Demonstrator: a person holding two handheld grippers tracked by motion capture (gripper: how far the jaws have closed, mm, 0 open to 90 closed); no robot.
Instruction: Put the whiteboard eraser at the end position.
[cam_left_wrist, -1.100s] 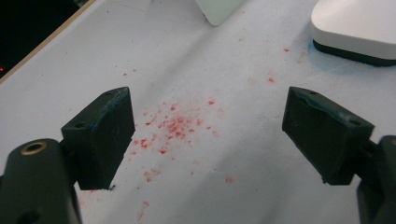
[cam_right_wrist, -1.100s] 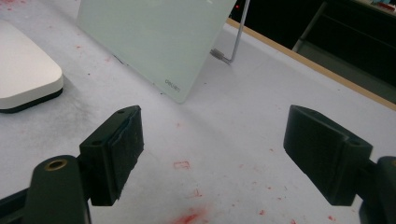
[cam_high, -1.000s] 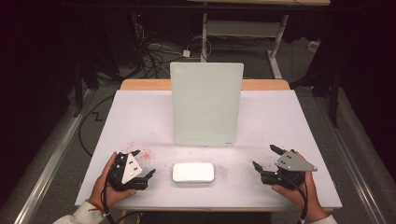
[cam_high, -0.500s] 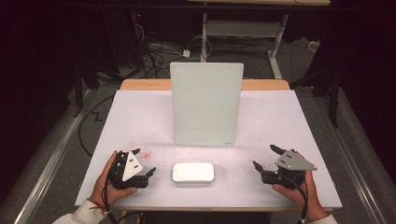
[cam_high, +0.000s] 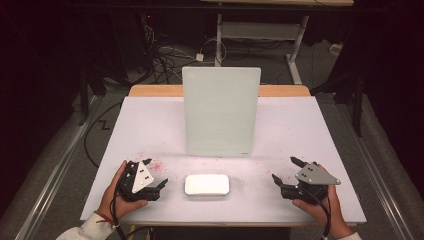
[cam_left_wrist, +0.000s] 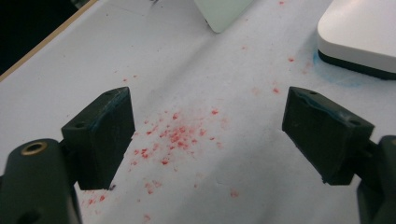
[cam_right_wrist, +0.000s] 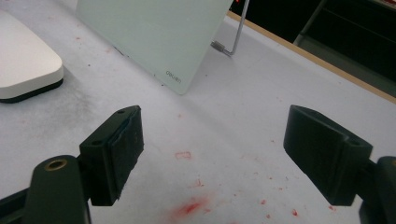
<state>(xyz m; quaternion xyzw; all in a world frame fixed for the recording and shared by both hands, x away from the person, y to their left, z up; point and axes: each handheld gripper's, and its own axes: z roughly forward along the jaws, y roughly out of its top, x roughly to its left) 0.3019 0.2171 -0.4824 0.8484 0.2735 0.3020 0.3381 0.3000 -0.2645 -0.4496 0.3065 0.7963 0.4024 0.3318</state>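
A flat white rounded-rectangle block with a dark base (cam_high: 207, 184) lies on the white surface (cam_high: 300, 130), between the left gripper (cam_high: 159, 185) and the right gripper (cam_high: 285, 171), apart from both. Each has its jaws spread wide, holding nothing. Red specks (cam_left_wrist: 175, 135) dot the surface between the left jaws. A pale green upright board (cam_high: 220, 111) stands just behind the block.

The counter (cam_high: 150, 130) is covered in matt white sheeting, speckled with red, over a wooden edge. The white eraser (cam_high: 207, 184) looks like smooth plastic, the upright board (cam_high: 221, 110) glossy, and the jaws matt black plastic.
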